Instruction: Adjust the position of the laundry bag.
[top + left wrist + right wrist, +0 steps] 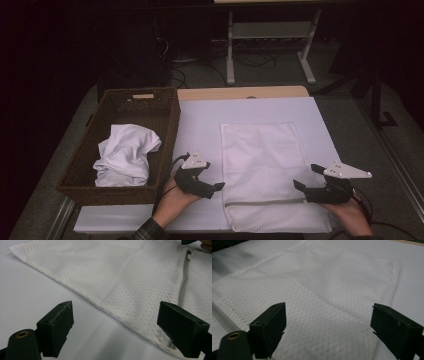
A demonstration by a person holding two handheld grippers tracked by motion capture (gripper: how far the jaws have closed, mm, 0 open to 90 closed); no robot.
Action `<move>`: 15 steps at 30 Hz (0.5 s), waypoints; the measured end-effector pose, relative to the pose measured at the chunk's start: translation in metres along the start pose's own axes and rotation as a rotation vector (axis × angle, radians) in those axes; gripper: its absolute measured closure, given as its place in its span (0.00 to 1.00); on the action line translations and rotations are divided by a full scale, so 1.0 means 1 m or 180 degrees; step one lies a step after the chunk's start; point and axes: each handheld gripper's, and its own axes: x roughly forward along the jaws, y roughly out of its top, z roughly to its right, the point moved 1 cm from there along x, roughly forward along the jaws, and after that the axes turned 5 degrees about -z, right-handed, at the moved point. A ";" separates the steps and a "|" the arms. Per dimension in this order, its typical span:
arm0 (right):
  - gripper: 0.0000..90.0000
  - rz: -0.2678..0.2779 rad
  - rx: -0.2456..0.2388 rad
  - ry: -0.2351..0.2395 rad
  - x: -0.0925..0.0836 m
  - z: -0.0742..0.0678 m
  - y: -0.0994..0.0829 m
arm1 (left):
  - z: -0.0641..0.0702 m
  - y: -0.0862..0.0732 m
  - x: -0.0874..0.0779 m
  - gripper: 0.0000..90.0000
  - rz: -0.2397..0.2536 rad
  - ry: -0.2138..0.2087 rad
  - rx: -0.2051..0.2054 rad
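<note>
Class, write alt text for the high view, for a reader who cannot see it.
A white mesh bag lies flat on a white table, with an open left gripper at its left edge and an open right gripper at its right edge, both near the zip. A brown basket to the left holds a crumpled white cloth.

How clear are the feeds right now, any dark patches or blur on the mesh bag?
High view: dim and soft, room behind near black, mesh bag and white mat readable. Left gripper view: weave and zipper sharp. Right gripper view: weave clear, far left corner smeared grey.
</note>
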 end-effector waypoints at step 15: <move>0.14 0.0000 0.0026 -0.0002 0.002 0.001 0.001 | -0.006 0.010 0.013 0.15 -0.0017 0.0020 -0.0016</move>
